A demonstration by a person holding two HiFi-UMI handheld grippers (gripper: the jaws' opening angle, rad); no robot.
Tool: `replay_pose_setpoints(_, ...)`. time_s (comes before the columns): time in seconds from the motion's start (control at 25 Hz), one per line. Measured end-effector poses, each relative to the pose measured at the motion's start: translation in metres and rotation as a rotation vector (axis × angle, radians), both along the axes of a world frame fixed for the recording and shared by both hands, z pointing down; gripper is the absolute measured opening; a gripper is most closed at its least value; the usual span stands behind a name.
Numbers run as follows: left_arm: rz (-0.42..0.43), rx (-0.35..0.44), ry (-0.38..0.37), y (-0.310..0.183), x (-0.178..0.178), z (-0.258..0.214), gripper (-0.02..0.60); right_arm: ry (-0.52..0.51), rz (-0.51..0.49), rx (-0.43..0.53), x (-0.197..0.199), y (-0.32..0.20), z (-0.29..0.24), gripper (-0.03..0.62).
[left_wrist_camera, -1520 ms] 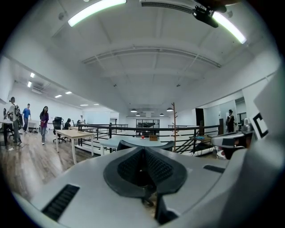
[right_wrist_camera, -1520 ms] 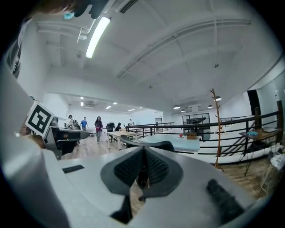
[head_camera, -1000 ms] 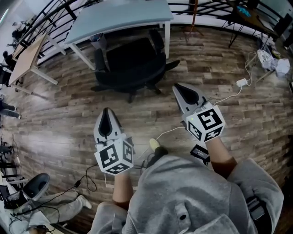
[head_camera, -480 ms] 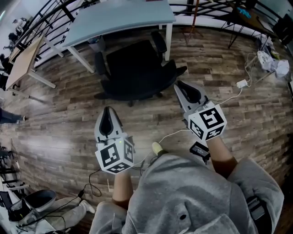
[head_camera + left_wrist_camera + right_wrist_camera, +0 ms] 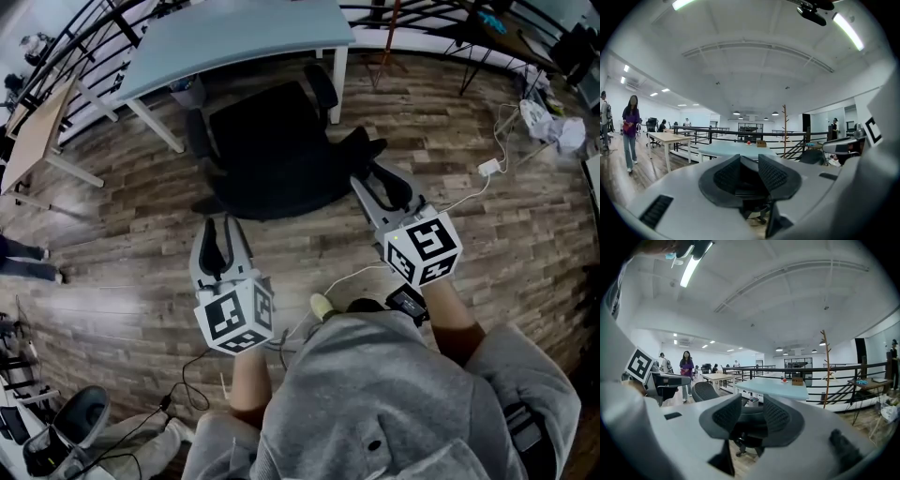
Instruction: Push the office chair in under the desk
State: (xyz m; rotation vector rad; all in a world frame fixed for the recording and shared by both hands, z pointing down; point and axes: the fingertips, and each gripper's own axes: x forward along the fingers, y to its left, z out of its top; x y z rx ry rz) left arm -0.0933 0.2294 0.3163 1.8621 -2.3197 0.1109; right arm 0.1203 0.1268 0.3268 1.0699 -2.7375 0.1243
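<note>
The black office chair (image 5: 281,150) stands on the wood floor, partly under the pale blue desk (image 5: 234,33), with its back toward me. My left gripper (image 5: 221,239) hovers short of the chair's near left edge. Its jaws are opening, with nothing between them. My right gripper (image 5: 382,186) is at the chair's near right corner, close to the armrest (image 5: 367,147); I cannot tell whether it touches. Its jaws are opening too, and they are empty. The chair's base (image 5: 745,442) and the desk (image 5: 774,388) show beyond the right jaws; the desk (image 5: 736,149) also shows past the left jaws.
A wooden table (image 5: 23,131) stands at the left and a black railing (image 5: 441,17) runs behind the desk. Cables and a white adapter (image 5: 489,167) lie on the floor at the right. Another chair (image 5: 66,427) is at lower left. A person in purple (image 5: 631,131) stands far left.
Both grippers' jaws have gone from shut to spread apart. The view has moved forward, so the chair lies closer to both grippers.
</note>
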Motion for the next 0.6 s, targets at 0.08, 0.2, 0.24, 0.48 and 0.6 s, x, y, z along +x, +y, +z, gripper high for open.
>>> replay_pose_setpoints(0.08,0.0,-0.003,0.0,-0.001,0.0,0.001,0.11,0.006,0.008,0.004,0.0,-0.001,0.0,0.13)
replay_pose_setpoints(0.2,-0.003,-0.009,-0.003,-0.005,-0.001,-0.001,0.11,0.016,0.022,0.012,0.0,-0.007,-0.001,0.13)
replay_pose_setpoints(0.24,-0.007,-0.013,-0.006,-0.007,0.0,-0.002,0.112,0.017,0.027,0.012,0.002,-0.01,-0.001,0.13)
replay_pose_setpoints(0.48,-0.055,-0.047,-0.017,-0.028,-0.001,0.001,0.142,-0.004,0.033,-0.005,0.008,-0.039,0.002,0.135)
replay_pose_setpoints(0.6,-0.074,-0.055,-0.03,-0.041,-0.004,0.002,0.143,-0.005,0.019,-0.011,0.002,-0.052,0.004,0.137)
